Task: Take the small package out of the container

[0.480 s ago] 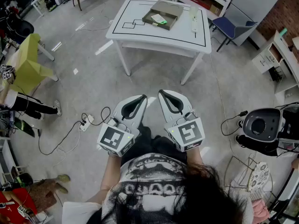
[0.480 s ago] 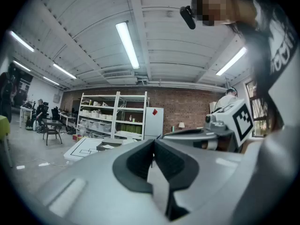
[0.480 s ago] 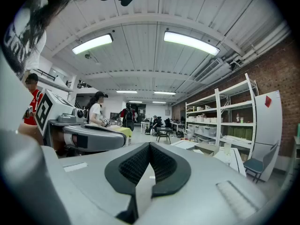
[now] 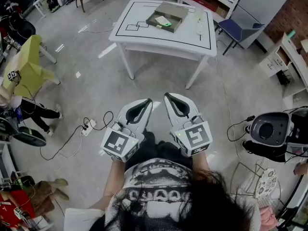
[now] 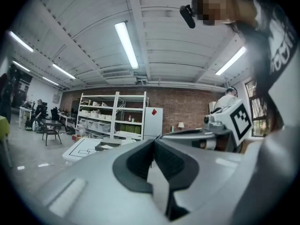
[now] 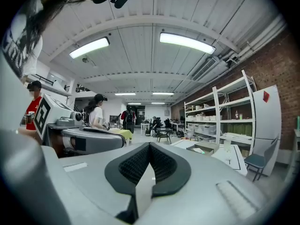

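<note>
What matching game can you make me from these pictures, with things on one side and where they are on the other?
Things:
1. shallow brown cardboard box
2. blue chair
3. yellow-green chair
4. right gripper

Places or states:
A. held close in front of the person, jaws shut
B. on the white table
C. just right of the table in the head view
D. far left on the floor

Pairs: 1-B, 2-C, 3-D, 4-A
</note>
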Available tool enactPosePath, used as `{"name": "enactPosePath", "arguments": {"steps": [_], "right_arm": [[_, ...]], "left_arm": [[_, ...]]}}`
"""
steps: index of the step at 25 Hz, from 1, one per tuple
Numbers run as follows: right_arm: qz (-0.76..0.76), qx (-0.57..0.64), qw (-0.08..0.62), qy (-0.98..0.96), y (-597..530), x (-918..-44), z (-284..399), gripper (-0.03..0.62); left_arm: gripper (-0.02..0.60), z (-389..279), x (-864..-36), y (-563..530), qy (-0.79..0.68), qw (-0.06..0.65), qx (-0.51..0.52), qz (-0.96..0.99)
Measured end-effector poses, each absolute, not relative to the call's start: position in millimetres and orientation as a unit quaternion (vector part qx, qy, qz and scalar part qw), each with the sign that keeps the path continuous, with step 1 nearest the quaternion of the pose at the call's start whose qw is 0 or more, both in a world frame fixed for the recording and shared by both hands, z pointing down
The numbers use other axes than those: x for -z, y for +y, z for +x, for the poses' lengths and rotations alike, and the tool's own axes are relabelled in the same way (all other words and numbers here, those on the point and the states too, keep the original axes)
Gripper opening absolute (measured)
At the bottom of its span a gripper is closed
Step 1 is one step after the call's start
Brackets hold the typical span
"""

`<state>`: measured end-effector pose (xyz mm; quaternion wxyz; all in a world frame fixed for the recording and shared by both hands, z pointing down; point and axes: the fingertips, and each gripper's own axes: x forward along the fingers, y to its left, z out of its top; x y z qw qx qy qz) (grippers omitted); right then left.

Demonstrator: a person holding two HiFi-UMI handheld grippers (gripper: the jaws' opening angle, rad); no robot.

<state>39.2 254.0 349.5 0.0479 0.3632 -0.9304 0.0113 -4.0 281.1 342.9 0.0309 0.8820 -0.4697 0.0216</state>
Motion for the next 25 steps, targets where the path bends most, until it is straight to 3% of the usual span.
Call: {"name": "enactPosePath", "arguments": {"steps": [25], "right_arm": [[0.373,-0.044,0.038,-0.926,193.6,-364.8,74.1,0.002]], "left_arm": [[0.0,31.4,-354.6,217.1,-0.448,0.04,-0.044,0.892]]}}
